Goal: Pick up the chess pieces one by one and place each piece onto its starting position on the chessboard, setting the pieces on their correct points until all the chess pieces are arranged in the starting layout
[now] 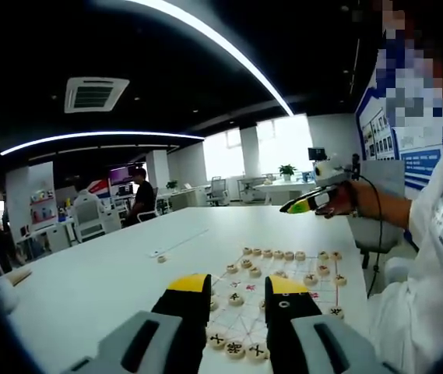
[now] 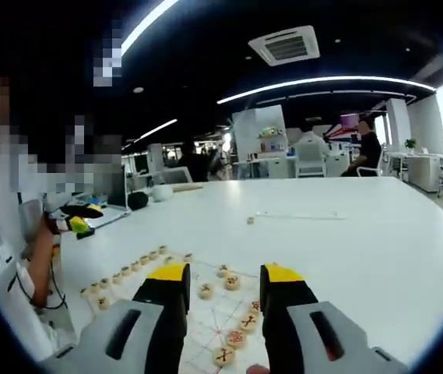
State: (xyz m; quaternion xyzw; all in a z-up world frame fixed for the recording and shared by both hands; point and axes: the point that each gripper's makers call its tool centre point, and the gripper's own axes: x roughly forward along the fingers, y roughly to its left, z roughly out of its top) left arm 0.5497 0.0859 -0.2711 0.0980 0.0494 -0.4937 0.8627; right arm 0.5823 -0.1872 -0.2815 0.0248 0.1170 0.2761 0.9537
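A chessboard [image 1: 295,274] with red lines lies on the white table [image 1: 96,280], and round wooden chess pieces stand on it. One row of pieces [image 1: 275,254] lines its far edge. My left gripper [image 1: 237,300] hovers open above the near pieces, nothing between its yellow-tipped jaws. In the right gripper view, my right gripper [image 2: 223,292] is open over the chessboard [image 2: 209,315], with a row of pieces [image 2: 139,263] to its left. A lone piece [image 2: 250,220] lies off the board on the table, the same lone piece [image 1: 161,258] seen in the left gripper view. The right gripper [image 1: 311,204] is held up in a hand.
A person in white [image 1: 431,257] sits at the board's side. A thin white strip [image 2: 299,215] lies on the table past the lone piece. A white bowl [image 2: 161,192] and a black object [image 2: 137,200] sit near the far edge. Desks, chairs and a standing person [image 1: 142,199] fill the background.
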